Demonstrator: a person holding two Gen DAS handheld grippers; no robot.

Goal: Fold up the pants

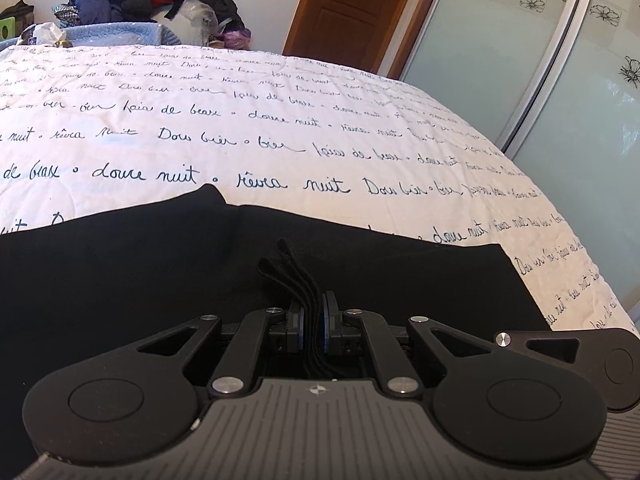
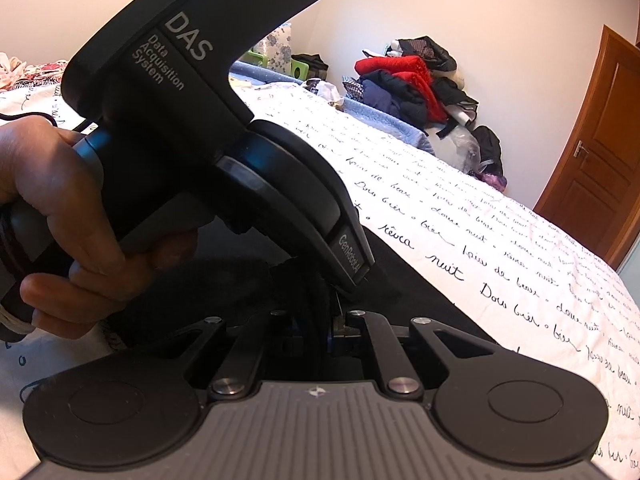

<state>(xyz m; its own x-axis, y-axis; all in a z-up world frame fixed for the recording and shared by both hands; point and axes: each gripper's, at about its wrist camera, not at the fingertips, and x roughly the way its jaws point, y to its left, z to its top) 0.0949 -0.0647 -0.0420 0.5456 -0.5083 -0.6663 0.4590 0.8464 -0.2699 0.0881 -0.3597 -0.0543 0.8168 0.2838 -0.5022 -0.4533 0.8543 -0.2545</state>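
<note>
You are working on a script-printed bedspread (image 1: 280, 128) near a wooden door (image 1: 344, 8), both grippers (image 1: 313, 322) (image 2: 324, 320) pinching the black pants (image 1: 120, 280) lying lengthwise along its near edge.

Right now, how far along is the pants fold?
Done: the black pants lie flat on the bedspread, apparently already doubled. In hand: the left gripper and right gripper both pinch bunched black fabric at the near edge, side by side. Left: carrying that edge across and smoothing the fold.
</note>
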